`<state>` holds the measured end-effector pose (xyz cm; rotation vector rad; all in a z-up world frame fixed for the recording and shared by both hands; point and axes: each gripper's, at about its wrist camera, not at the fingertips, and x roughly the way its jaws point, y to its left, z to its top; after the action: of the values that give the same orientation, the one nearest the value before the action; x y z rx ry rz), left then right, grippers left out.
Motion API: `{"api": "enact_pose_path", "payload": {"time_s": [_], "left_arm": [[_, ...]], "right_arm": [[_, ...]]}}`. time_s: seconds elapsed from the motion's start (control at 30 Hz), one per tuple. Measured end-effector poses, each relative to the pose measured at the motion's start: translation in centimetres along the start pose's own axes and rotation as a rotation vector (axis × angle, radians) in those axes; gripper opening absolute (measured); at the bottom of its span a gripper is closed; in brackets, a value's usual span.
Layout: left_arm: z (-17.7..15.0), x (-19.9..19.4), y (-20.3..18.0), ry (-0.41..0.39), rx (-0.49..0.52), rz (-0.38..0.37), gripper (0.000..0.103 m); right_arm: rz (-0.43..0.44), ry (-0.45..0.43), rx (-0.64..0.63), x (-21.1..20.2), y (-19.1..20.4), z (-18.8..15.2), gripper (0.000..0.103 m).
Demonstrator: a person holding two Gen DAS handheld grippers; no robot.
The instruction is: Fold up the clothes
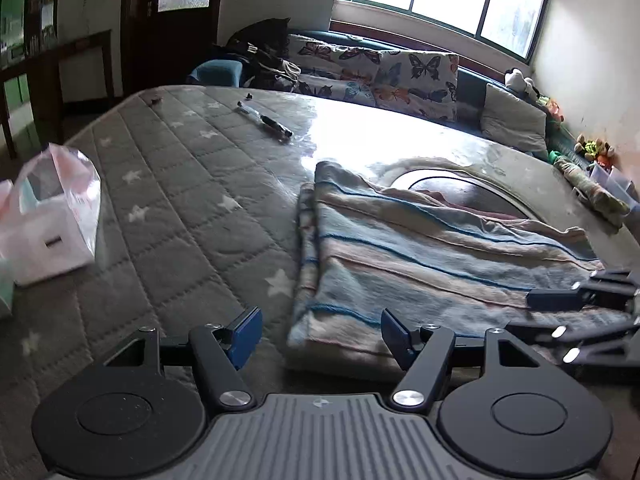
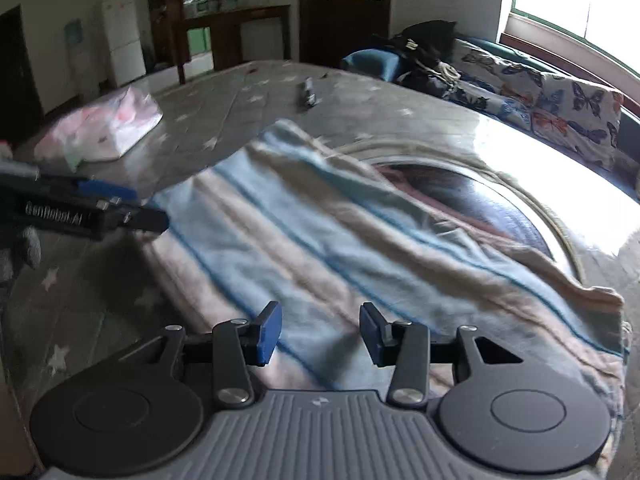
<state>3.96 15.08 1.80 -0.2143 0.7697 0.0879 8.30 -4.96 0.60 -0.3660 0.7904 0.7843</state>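
A striped garment (image 1: 420, 256) in pale blue, beige and pink lies folded over on the grey star-print mattress (image 1: 168, 184); it also shows in the right wrist view (image 2: 320, 240). A dark part of it shows at its far side (image 1: 468, 196). My left gripper (image 1: 320, 338) is open and empty, just in front of the garment's near left corner. My right gripper (image 2: 320, 334) is open and empty, low over the garment's near edge. The right gripper shows at the right edge of the left wrist view (image 1: 580, 300); the left gripper shows at the left of the right wrist view (image 2: 100, 208).
A plastic-wrapped white pack (image 1: 52, 216) lies at the mattress's left. A black pen-like tool (image 1: 266, 122) lies farther back. Butterfly-print pillows (image 1: 400, 76), a grey cushion (image 1: 516, 120) and dark clothes (image 1: 264, 52) line the far side under the window. Small toys (image 1: 592, 148) sit at the right wall.
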Motion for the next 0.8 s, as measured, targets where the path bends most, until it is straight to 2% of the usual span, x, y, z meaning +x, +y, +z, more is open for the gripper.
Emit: {"api": "enact_pose_path", "payload": {"time_s": [0.13,0.23,0.3,0.33,0.43,0.67,0.8], "left_arm": [[0.0,0.6,0.2,0.025,-0.047,-0.025,0.053],[-0.2,0.5,0.4,0.022,-0.076,-0.027,0.048],[-0.2,0.5,0.9,0.023,-0.111,-0.041,0.035],[-0.1,0.4,1.1,0.021,-0.126,-0.044,0.024],[0.1,-0.3,1.2,0.0,-0.156,-0.064,0.015],[1.7,-3.3,-1.5,-0.096,-0.104,-0.132,0.013],[2.1,-4.2,-4.2,-0.133,-0.031,-0.165,0.012]], "right_arm": [[-0.017,-0.02,-0.006,-0.5,0.5,-0.1,0.044],[-0.013,-0.038,0.024,-1.5,-0.2,0.1,0.044],[-0.014,-0.054,0.053,-2.2,-1.0,0.3,0.044],[-0.015,-0.062,0.069,-2.6,-1.4,0.4,0.044],[-0.011,-0.084,0.127,-3.6,-2.9,0.8,0.044],[-0.004,-0.12,0.221,-5.3,-5.5,1.6,0.044],[0.042,-0.136,0.26,-5.6,-6.5,3.0,0.044]]}}
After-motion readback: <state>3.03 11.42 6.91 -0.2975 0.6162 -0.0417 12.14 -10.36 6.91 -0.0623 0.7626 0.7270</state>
